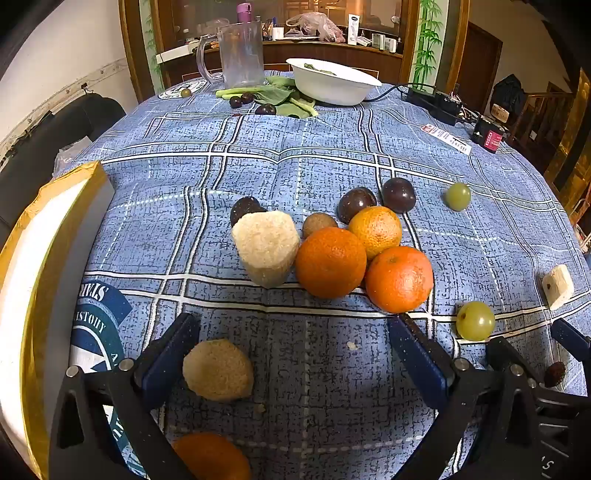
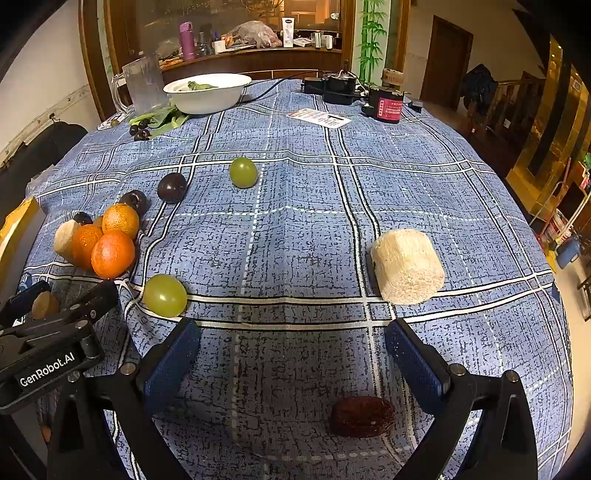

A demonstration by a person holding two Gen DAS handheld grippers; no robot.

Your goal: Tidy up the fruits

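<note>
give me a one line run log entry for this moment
left gripper: open, empty | right gripper: open, empty | oranges: clustered, untouched | dark fruit: lying between right jaws

Warm indoor light from above, soft shadow pooled on the tablecloth (image 1: 295, 177) between each claw's fingers, amber glow in the far cabinet glass (image 2: 236, 22), strong fisheye bending and dark vignette at corners, focus sharp throughout.

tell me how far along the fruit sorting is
Done: three oranges and dark plums look clustered together. In hand: nothing; left gripper and right gripper are both open. Left: two green grapes, the pale chunk and the brown date lie scattered.
</note>
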